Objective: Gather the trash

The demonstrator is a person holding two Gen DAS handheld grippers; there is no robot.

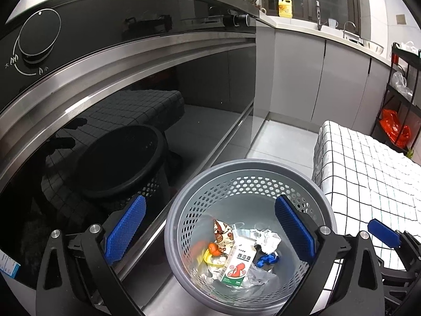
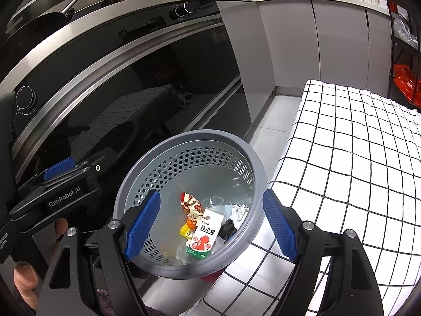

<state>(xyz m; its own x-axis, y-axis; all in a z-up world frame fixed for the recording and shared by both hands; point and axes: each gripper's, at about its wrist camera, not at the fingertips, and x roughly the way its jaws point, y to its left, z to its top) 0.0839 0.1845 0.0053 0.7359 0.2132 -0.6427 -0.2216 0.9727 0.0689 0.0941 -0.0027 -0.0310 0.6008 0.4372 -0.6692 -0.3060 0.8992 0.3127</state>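
Beside the checked-cloth table (image 2: 355,158), on the floor, stands the grey perforated plastic bin (image 2: 236,252), placed within easy reach. Both hand-held grippers, left (image 1: 209,233) and right (image 2: 210,226), hang above its mouth, jaws wide and empty, so anything released lands inside, where the green-and-white carton (image 2: 205,237) and wrappers lie.

home kitchen: built-in stove knob (image 1: 39,34), sink faucet (image 1: 318,15), grey cabinets (image 1: 297,73)
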